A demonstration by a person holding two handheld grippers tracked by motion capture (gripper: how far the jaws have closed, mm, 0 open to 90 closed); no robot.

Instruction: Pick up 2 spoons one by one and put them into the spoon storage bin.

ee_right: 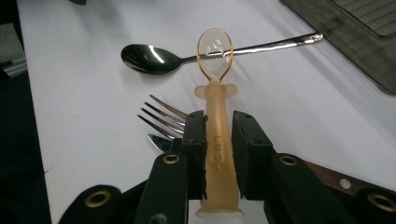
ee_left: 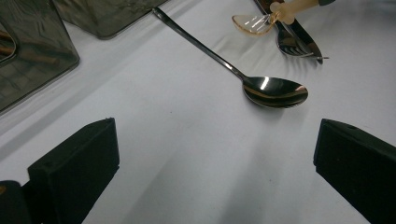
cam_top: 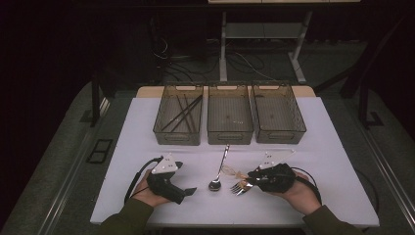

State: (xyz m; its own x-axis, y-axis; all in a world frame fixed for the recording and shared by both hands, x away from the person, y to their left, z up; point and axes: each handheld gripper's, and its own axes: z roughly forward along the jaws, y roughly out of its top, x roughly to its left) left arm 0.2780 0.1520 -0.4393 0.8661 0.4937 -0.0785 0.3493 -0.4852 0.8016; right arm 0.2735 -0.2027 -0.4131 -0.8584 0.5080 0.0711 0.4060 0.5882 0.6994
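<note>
Your right gripper [ee_right: 218, 135] is clamped on the handle of the small translucent orange spoon [ee_right: 217, 116], pads pressing both sides. Its clear bowl points to the top centre of the right gripper view, over the steel spoon [ee_right: 154, 58] handle; I can't tell whether they touch. In the high view that gripper [cam_top: 250, 176] sits lower right of centre, the orange spoon [cam_top: 230, 171] sticking out to its left. A fork [ee_right: 161, 119] lies just under the jaws, tines to the left, with a wooden-handled utensil [ee_right: 334, 177] at lower right.

Your left gripper [ee_left: 215, 154] stands wide, nothing between the jaws, bare white table [ee_left: 177, 154] below. The steel spoon [ee_left: 275, 91] lies just ahead, upper right of that view.

Three mesh bins [cam_top: 230, 115] line the upper centre of the high view; the left one holds dark sticks [cam_top: 182, 112].
</note>
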